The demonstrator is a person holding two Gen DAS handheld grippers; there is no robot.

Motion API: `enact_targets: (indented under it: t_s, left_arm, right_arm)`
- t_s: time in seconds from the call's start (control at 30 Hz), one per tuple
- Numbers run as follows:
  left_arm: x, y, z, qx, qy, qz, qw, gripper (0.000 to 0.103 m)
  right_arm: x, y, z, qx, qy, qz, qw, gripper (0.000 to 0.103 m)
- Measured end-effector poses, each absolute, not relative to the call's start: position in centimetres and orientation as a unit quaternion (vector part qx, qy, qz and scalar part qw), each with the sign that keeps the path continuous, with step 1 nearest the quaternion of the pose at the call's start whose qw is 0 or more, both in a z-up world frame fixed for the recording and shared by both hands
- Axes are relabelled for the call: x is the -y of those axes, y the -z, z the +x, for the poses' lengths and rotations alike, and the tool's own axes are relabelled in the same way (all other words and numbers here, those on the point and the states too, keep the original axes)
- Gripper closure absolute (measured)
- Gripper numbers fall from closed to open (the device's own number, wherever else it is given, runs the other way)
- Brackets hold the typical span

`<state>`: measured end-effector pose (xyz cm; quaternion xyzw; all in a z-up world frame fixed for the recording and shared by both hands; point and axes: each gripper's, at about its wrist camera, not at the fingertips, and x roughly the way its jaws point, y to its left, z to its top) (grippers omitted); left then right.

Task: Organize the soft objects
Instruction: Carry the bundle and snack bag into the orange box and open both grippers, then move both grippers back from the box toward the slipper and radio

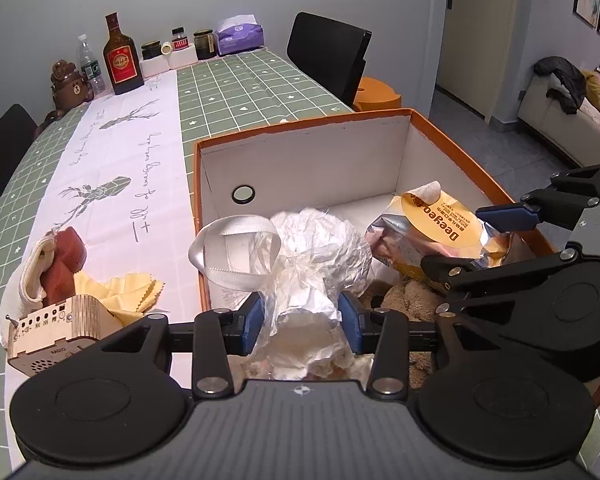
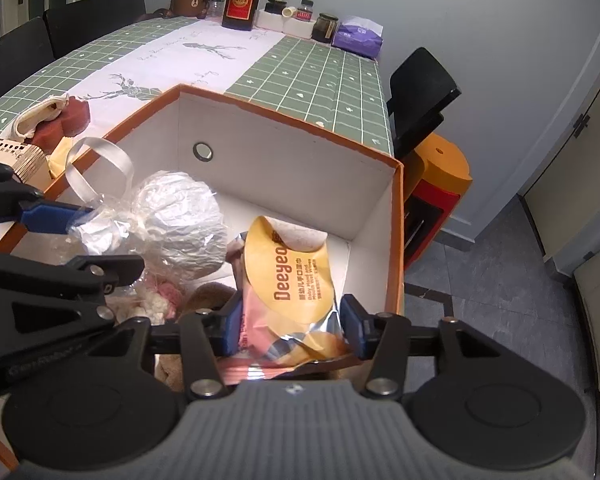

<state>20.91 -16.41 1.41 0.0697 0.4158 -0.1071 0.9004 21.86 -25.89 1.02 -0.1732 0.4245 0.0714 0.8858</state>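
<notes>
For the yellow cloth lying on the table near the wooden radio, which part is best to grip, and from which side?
Grip the yellow cloth at its loose zigzag corner, which points toward the orange box. Come from above on that side: there the corner lies free, while the wooden radio covers the cloth's near edge.

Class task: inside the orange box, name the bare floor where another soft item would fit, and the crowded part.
Bare white floor lies along the far wall of the orange cardboard box, beyond the yellow wipes pack. Nearer, the clear plastic bag and pack crowd it.
</notes>
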Motion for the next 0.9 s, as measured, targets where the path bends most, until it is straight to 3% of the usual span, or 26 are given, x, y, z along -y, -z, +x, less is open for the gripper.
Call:
enact_targets:
  t_s: [0.17, 0.37, 0.57, 0.67, 0.9]
  left_arm:
    - [15.6, -2.3, 20.4, -0.407, 0.109, 0.049, 0.906, 0.036]
    - [14.3, -3.5, 18.9, -0.38, 0.121, 0.017, 0.917, 0.03]
    - [12.2, -4.6, 17.0, -0.356, 0.118, -0.015, 0.927, 0.03]
    - [11.0, -5.1, 16.0, -0.342, 0.115, -0.03, 0.932, 0.03]
    - [7.8, -5.7, 13.5, -0.307, 0.103, -0.057, 0.944, 0.03]
  right_arm:
    - [26.8, -2.1, 21.5, -0.437, -0.073, -0.144, 0.885, 0.041]
    - [27.1, -3.4, 20.7, -0.446, -0.069, -0.107, 0.886, 0.039]
    - [25.5, -4.8, 19.0, -0.437, -0.052, -0.115, 0.891, 0.038]
    - [24.6, -5.8, 17.9, -0.423, -0.046, -0.11, 0.898, 0.029]
    - [21.9, -7.3, 14.9, -0.377, -0.038, -0.095, 0.92, 0.029]
